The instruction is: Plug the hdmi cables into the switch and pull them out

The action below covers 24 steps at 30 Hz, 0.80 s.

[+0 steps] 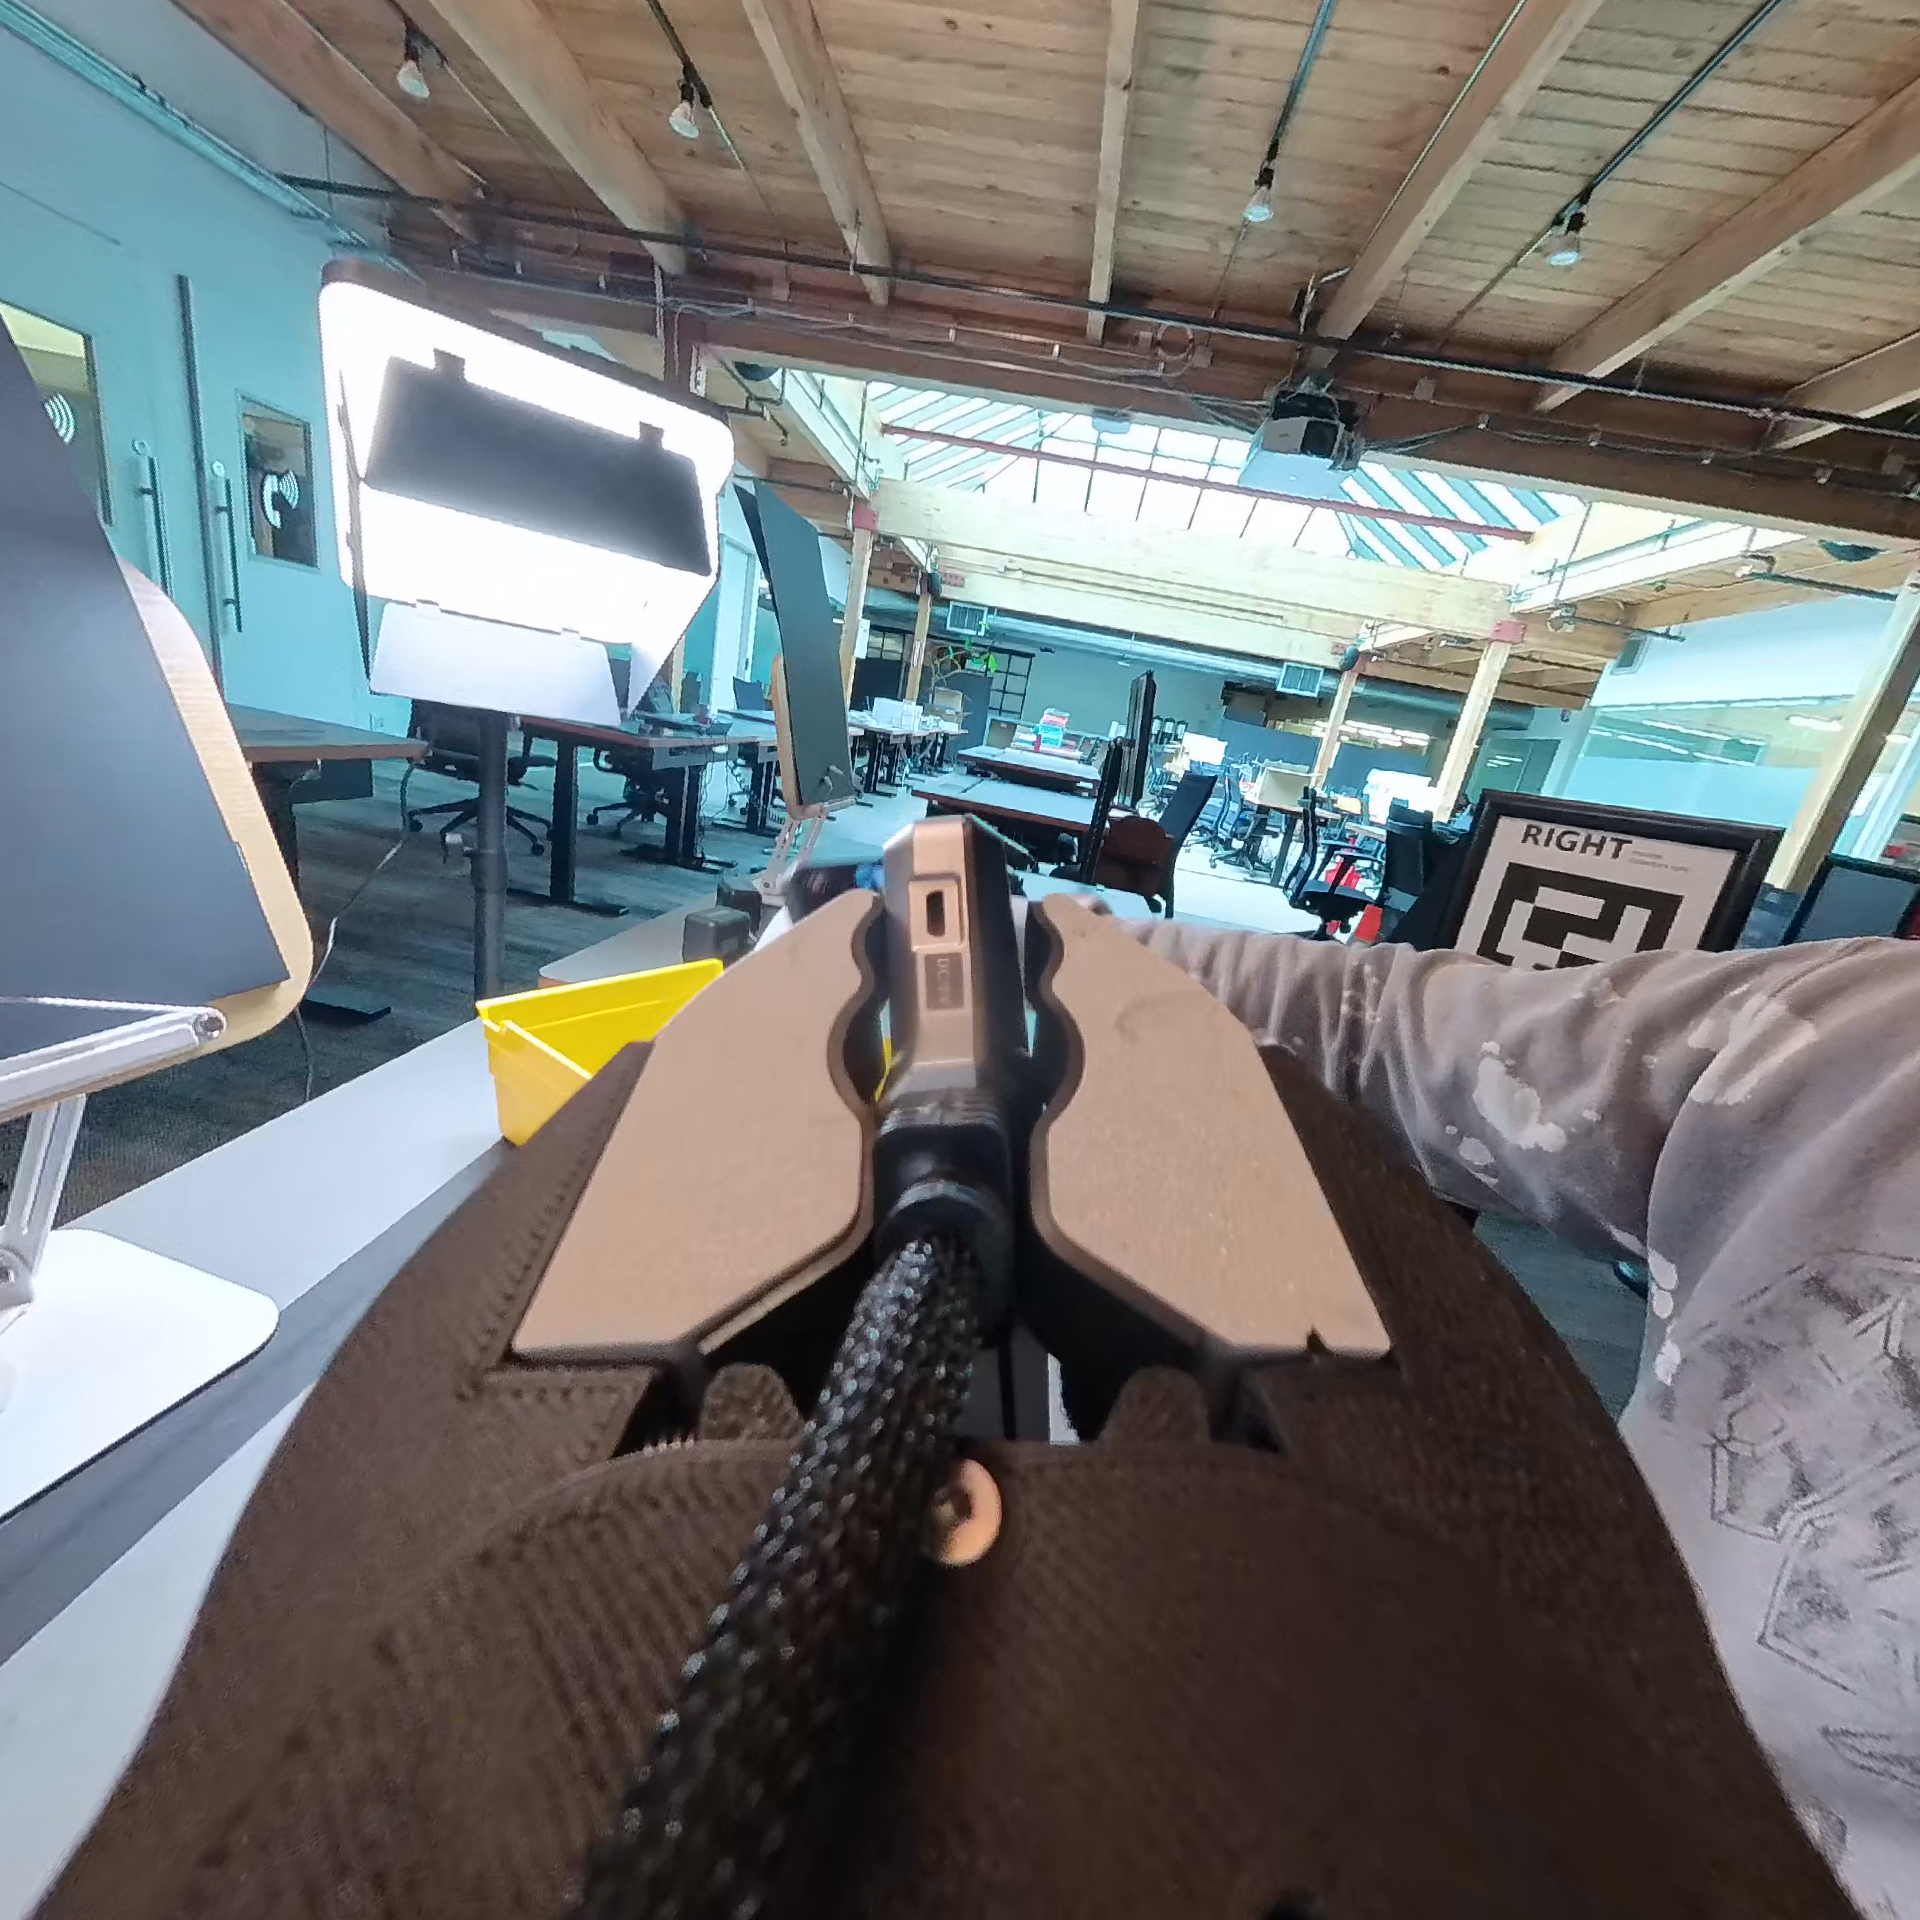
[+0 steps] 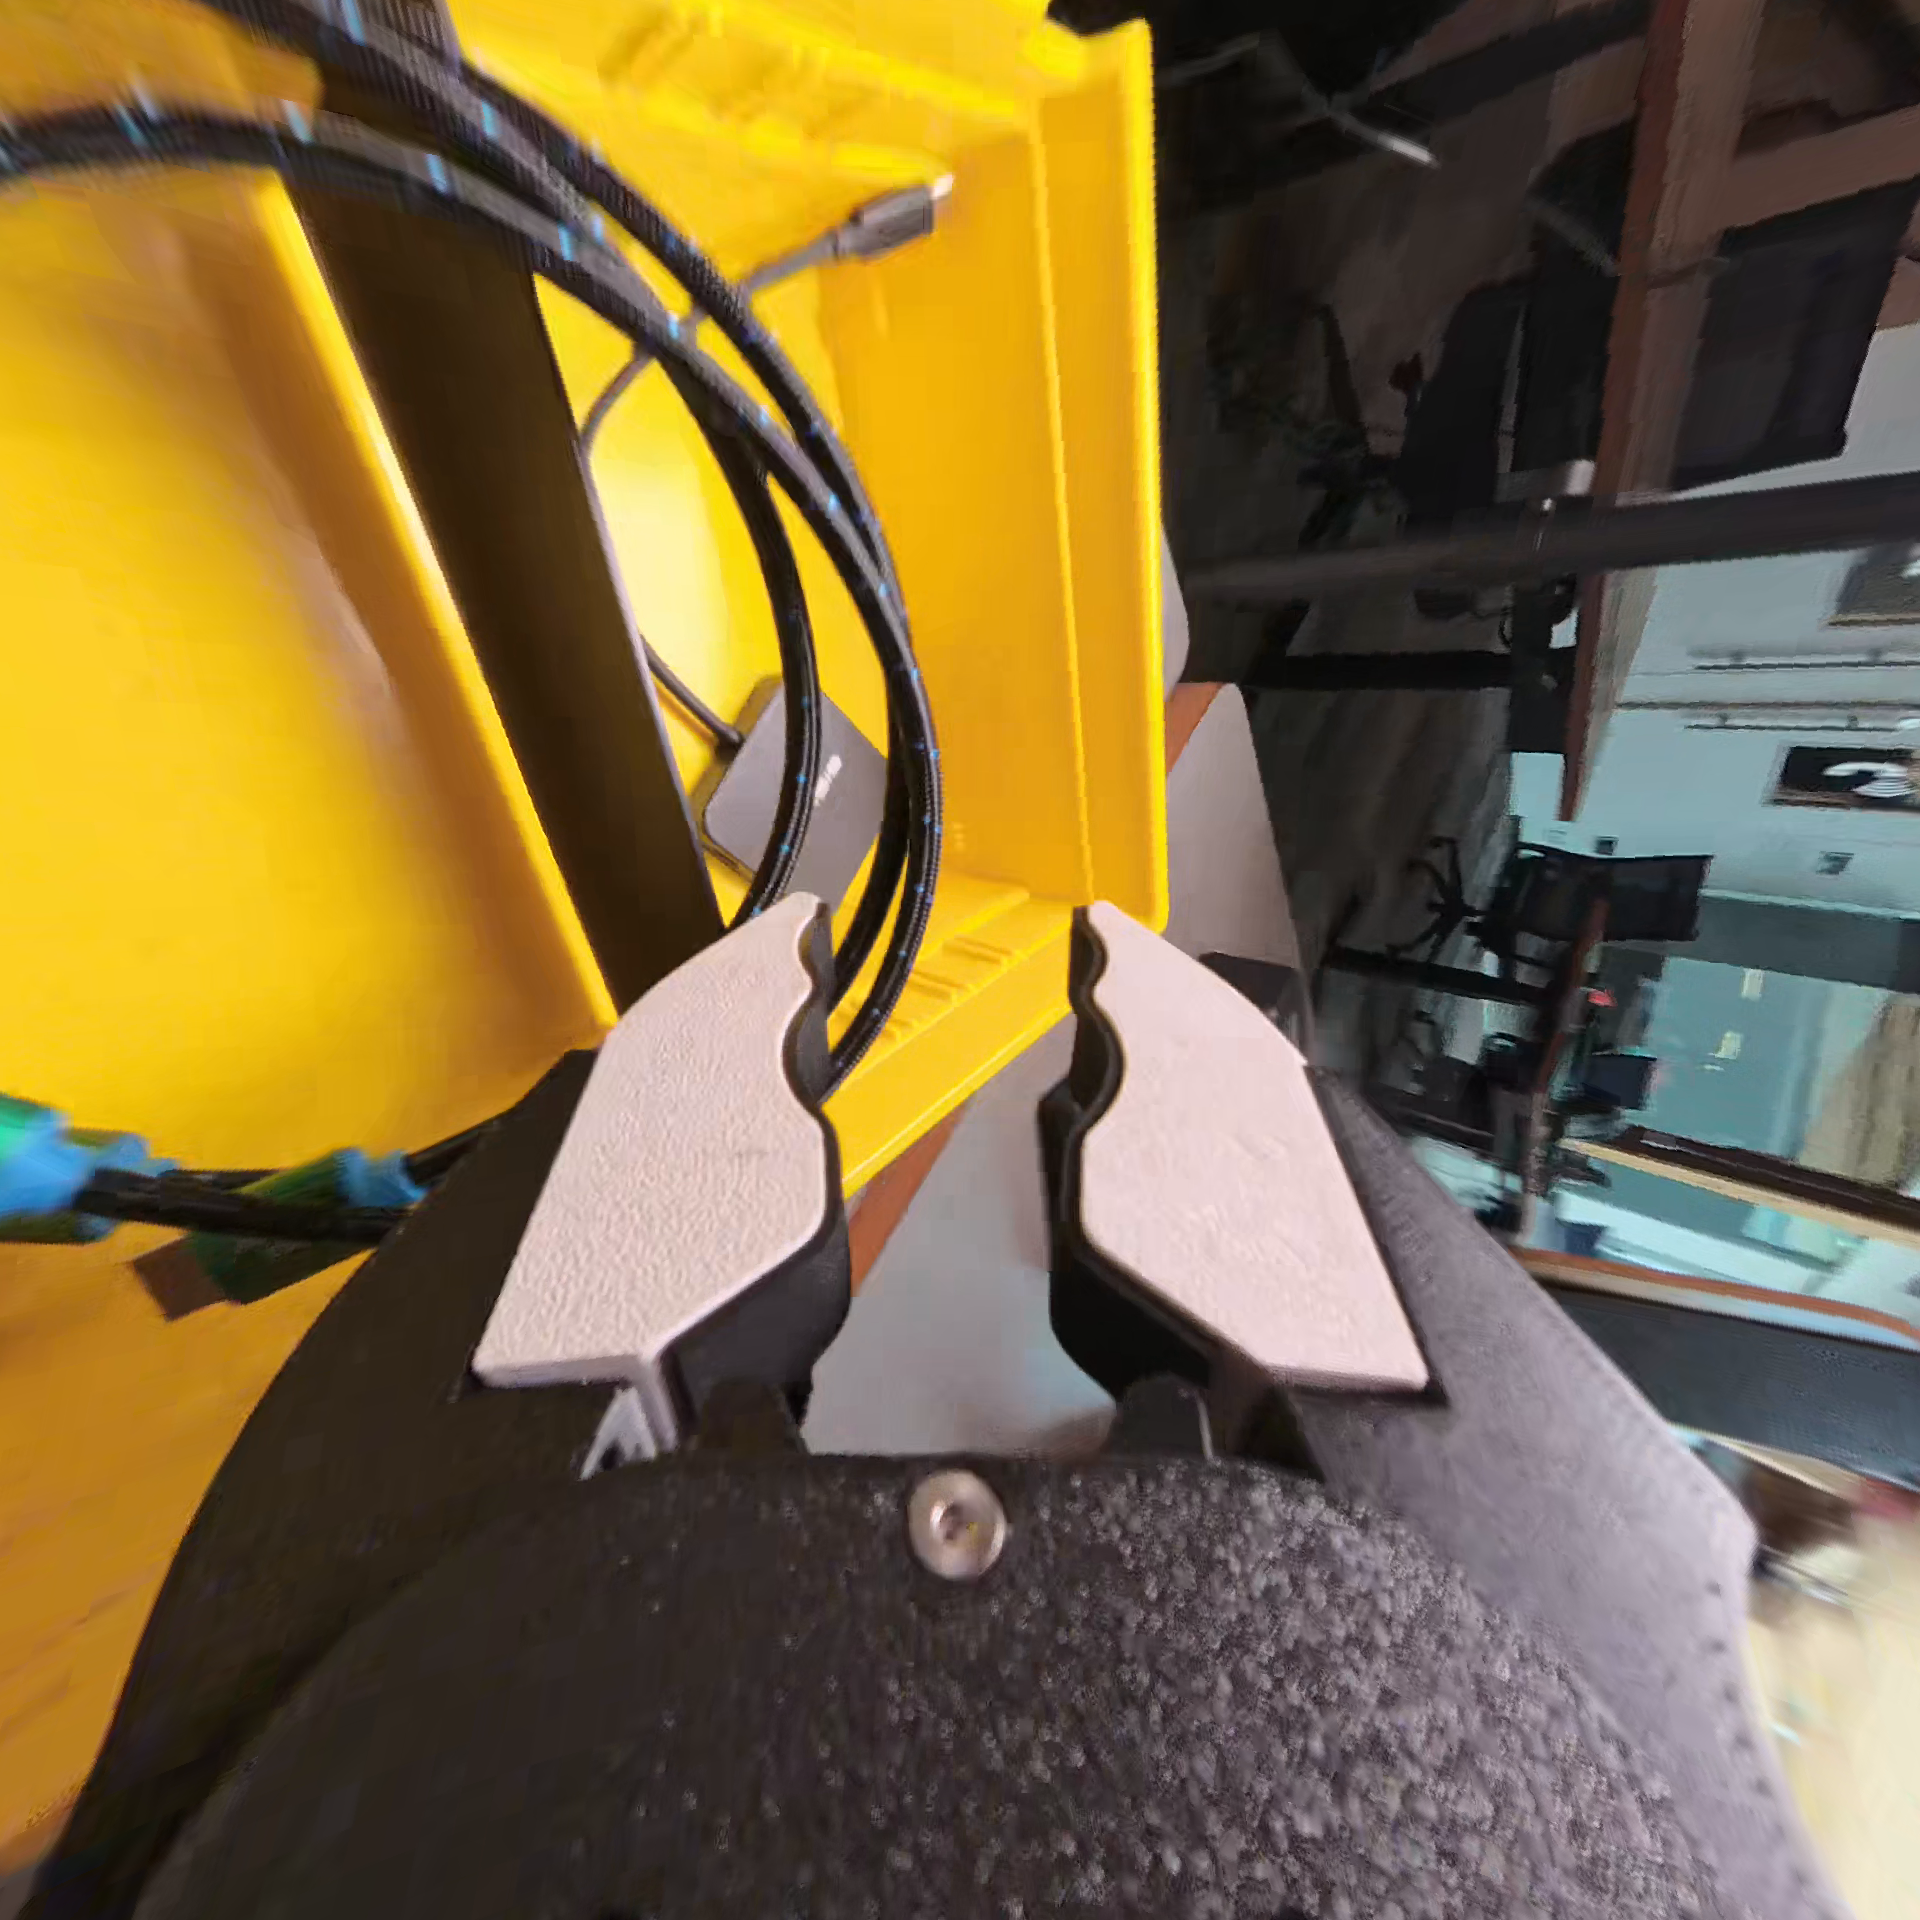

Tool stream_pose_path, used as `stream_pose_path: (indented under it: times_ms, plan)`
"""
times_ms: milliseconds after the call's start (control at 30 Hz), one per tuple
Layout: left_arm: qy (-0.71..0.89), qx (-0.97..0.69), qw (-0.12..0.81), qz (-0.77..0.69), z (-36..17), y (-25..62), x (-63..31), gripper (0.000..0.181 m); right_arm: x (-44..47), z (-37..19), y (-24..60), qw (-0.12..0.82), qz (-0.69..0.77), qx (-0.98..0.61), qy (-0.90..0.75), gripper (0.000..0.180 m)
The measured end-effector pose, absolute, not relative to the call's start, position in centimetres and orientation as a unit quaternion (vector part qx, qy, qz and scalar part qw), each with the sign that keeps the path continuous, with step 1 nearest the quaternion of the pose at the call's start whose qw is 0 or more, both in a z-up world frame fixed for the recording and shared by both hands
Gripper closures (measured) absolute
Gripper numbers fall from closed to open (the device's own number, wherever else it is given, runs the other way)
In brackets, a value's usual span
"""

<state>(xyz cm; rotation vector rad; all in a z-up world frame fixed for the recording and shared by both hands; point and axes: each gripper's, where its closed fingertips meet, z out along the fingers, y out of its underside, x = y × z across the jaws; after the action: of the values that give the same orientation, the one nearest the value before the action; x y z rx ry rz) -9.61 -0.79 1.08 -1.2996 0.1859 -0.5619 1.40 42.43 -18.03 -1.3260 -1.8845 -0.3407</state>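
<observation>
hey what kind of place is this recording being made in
Most likely an open-plan office or lab in a converted warehouse: rows of desks with rolling chairs, an exposed timber-beam ceiling with a skylight, and a bright studio light panel beside the work table.

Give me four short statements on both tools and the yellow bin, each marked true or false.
1. The left tool is shut on the grey metal HDMI switch. True.
2. A black braided cable is plugged into the switch's near end. True.
3. The right tool grips a green plug. False: it is open and empty.
4. The yellow plastic bin is empty. False: black braided cables loop inside it.
</observation>
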Motion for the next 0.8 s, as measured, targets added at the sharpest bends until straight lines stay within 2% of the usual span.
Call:
stream_pose_path:
  times_ms: [167, 300, 433, 533, 667, 700, 767, 800]
  plan:
    - [0.084, -0.643, 0.713, -0.266, -1.2, 0.9, -9.2, 0.156, -0.8, -11.6, 33.1, 0.425, 0.120, -0.525, -0.727, 0.136]
    - [0.120, -0.710, 0.637, -0.275, -4.9, 2.7, -6.7, 0.156, -2.7, -7.0, 20.7, 0.388, 0.302, -0.437, -0.753, 0.143]
    - [0.179, -0.772, 0.550, -0.262, -9.1, 4.0, -3.2, 0.156, -3.4, -4.2, 10.1, 0.331, 0.408, -0.361, -0.771, 0.150]
    - [0.226, -0.805, 0.483, -0.260, -12.1, 4.3, -0.4, 0.156, -4.3, -4.6, 5.1, 0.279, 0.441, -0.342, -0.782, 0.153]
    - [0.264, -0.830, 0.421, -0.252, -14.9, 4.4, 2.2, 0.156, -4.7, -8.0, 0.7, 0.164, 0.474, -0.331, -0.799, 0.150]
    - [0.271, -0.836, 0.408, -0.249, -15.6, 4.3, 2.5, 0.156, -4.5, -8.6, 0.1, 0.143, 0.480, -0.324, -0.803, 0.153]
    - [0.267, -0.845, 0.393, -0.244, -16.3, 4.2, 2.0, 0.156, -4.2, -8.6, 0.0, 0.141, 0.498, -0.305, -0.799, 0.175]
    - [0.261, -0.846, 0.392, -0.251, -16.2, 4.2, 1.8, 0.157, -4.0, -8.4, 0.0, 0.143, 0.510, -0.300, -0.793, 0.180]
